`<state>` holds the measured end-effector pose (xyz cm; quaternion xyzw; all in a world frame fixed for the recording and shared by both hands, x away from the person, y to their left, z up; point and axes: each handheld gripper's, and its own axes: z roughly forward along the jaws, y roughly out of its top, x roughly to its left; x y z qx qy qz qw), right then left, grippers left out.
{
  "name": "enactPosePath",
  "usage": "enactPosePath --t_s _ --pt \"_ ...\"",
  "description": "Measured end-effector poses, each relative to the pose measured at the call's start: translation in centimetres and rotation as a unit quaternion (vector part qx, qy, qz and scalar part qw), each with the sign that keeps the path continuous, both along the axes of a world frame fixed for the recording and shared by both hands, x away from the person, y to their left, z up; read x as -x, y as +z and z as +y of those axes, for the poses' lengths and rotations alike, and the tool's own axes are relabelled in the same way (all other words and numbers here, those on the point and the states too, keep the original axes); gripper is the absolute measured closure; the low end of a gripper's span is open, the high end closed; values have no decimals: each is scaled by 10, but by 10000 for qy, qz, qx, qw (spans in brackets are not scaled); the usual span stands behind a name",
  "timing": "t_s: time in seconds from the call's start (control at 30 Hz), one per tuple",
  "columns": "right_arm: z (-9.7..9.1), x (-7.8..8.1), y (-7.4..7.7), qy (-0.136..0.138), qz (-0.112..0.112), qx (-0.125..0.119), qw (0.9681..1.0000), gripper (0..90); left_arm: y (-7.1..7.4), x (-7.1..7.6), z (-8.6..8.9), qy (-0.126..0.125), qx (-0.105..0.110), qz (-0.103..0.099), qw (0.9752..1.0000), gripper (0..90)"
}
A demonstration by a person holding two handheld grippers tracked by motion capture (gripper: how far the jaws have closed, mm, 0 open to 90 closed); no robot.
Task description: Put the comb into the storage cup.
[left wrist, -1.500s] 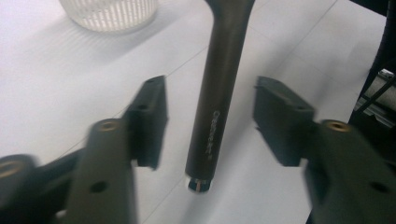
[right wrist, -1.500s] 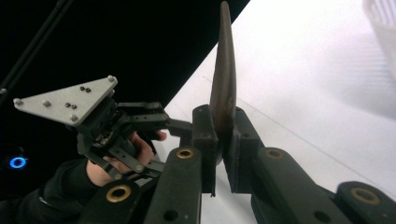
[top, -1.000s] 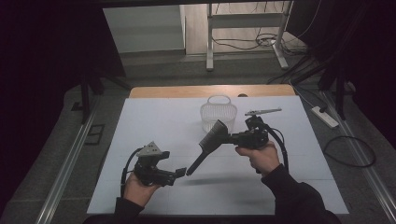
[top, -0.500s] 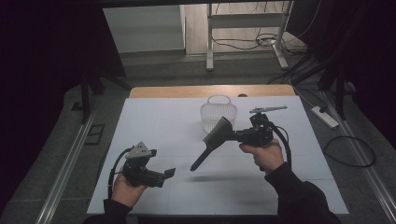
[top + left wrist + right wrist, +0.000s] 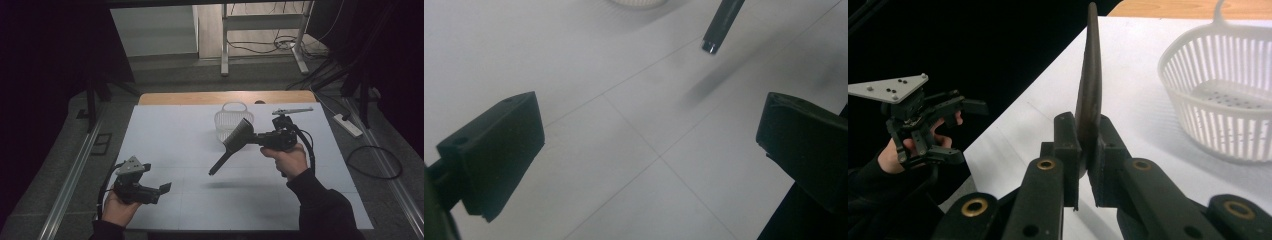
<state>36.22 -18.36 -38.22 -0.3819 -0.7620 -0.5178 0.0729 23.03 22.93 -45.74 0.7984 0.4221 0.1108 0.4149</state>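
A: Currently the right gripper (image 5: 252,138) is clamping a dark spatula (image 5: 235,142) by the edge of its flat blade; in the right gripper view the blade (image 5: 1089,90) is standing edge-on between the two pads, which are pressing on it from both sides.

B: Noting where it is hanging?

A: Above the white table (image 5: 165,130), not touching it; its shadow is lying below it on the sheet. The long axis is running diagonally, blade high beside the white basket (image 5: 232,120), handle sloping down toward the person's side and toward the left hand.

B: And the left gripper (image 5: 162,189)?

A: Released. Its jaws have just been opening, and in the left gripper view they are standing wide with nothing between them, bare table under them. The handle tip (image 5: 710,46) is showing ahead of them and apart.

B: So which hand is nearer the basket?

A: The right one, with the blade end almost at the basket's near rim. I am judging that the next move turns on that: the spatula is lying just beside the basket, while the left gripper is sitting well apart at the near left edge.
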Motion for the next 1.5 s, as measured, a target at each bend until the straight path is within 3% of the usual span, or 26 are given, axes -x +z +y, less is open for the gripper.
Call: enactPosePath --t_s 0.4,0.8,1.13,1.5 --pt "-5 -10 13 -165 -103 98 9998 834 -2 15 10 11 -74 -38 10000 0" --pt "-15 -21 28 -385 -244 207 9987 835 -2 33 27 242 -19 -115 9996 0" --pt "-22 -35 43 -581 -327 174 9976 835 -4 41 31 201 -8 10 9998 0" --pt "-24 -48 54 -748 -393 147 9963 835 -3 47 33 173 46 -120 9998 0"
